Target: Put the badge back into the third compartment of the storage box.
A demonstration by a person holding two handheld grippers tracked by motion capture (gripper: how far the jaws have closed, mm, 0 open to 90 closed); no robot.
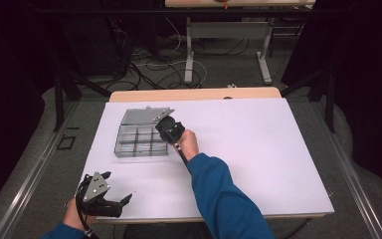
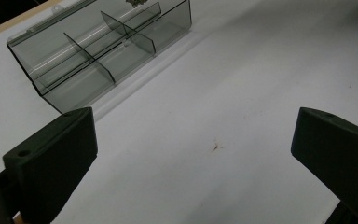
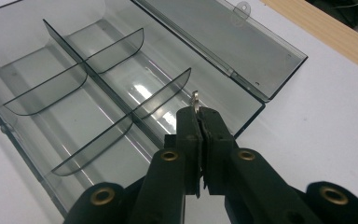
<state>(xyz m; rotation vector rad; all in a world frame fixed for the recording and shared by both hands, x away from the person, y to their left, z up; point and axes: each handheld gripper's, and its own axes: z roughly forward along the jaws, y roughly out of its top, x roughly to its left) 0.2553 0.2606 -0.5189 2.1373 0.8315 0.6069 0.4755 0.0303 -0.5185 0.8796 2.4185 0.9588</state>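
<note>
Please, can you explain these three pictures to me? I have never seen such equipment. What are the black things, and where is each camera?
A person sits at a white table and holds a black two-jaw tool in each hand. The high view looks down from above. The other two pictures come from cameras riding on the tools. The left tool hovers near the table's front edge, jaws wide apart, holding nothing. The right tool is over a clear plastic box with dividers and an open lid. Its jaws are shut on a small metal piece; what it is I cannot tell.
</note>
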